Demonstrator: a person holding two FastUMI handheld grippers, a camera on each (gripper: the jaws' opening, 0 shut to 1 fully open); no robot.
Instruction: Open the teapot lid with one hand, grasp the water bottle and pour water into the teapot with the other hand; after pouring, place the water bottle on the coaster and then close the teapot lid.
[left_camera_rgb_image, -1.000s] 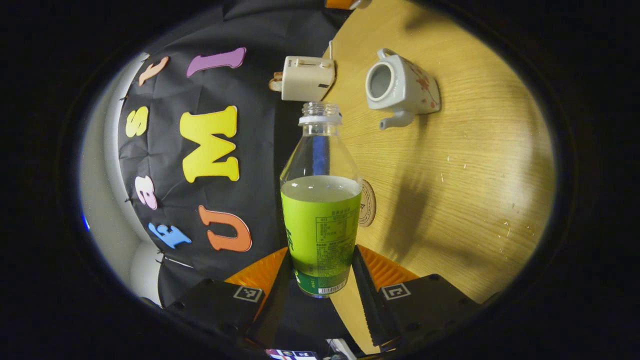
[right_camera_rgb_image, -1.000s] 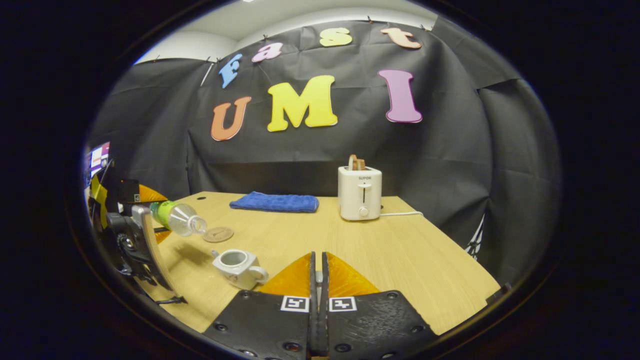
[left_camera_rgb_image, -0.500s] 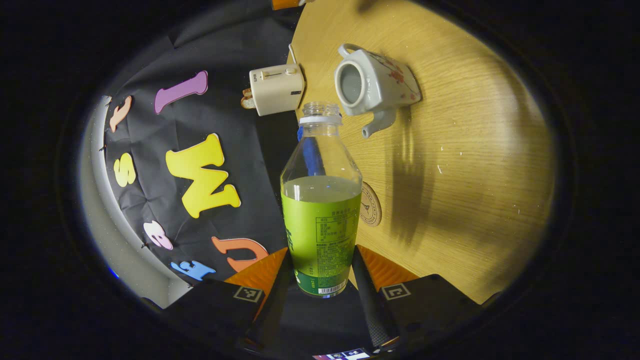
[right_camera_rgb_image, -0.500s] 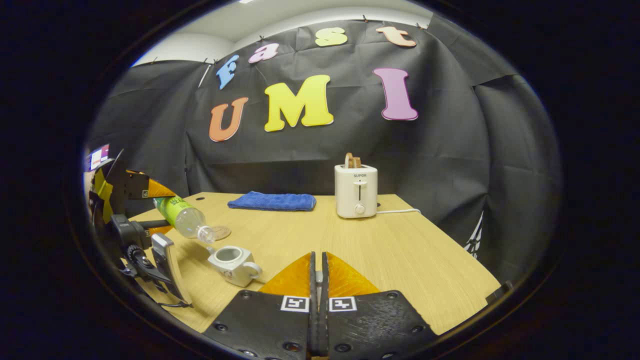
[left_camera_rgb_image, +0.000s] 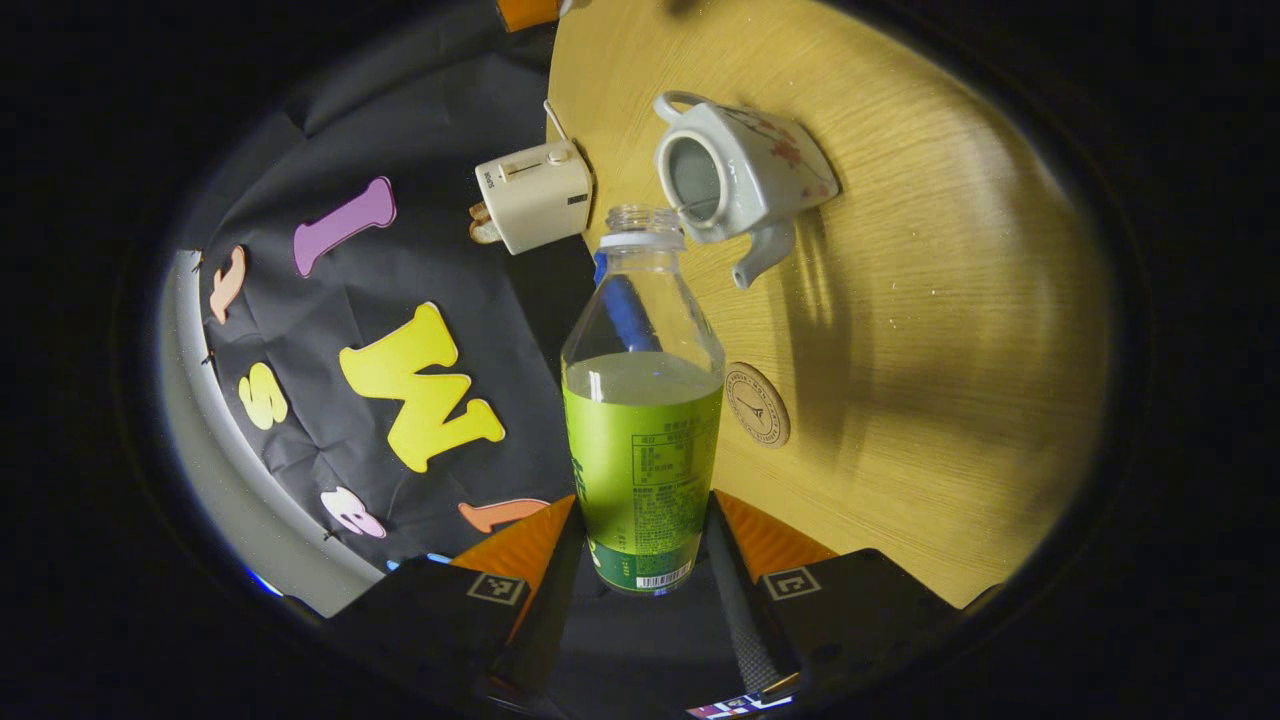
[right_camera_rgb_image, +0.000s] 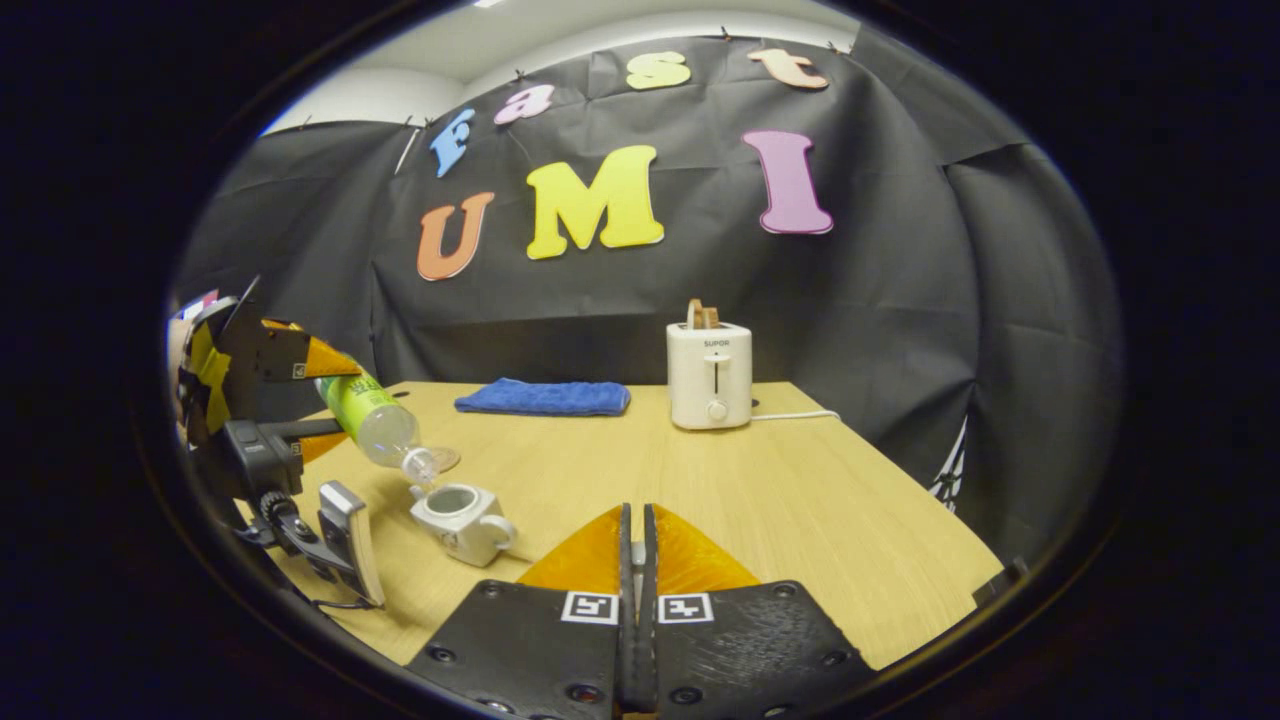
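1. The left gripper (left_camera_rgb_image: 645, 560) has its jaws clamped on the lower labelled part of the water bottle (left_camera_rgb_image: 642, 400), which is uncapped and part full.
2. The right gripper (right_camera_rgb_image: 632, 600) has its jaws pressed together; something small may sit between them, but I cannot tell whether it is the lid.
3. In the right gripper view the bottle tilts neck-down, its mouth just above the near rim of the teapot (right_camera_rgb_image: 458, 512).
4. The teapot stands open on the surface (right_camera_rgb_image: 700, 480), spout toward the left gripper.
5. The coaster (left_camera_rgb_image: 757, 404) lies flat just beyond the teapot, toward the left gripper.
6. The pour looks about to begin. To do it well, centre the mouth over the teapot's opening, then tip slowly so the stream lands inside.
7. Beyond the teapot stand a toaster (right_camera_rgb_image: 709, 374) and a blue cloth (right_camera_rgb_image: 543, 398).
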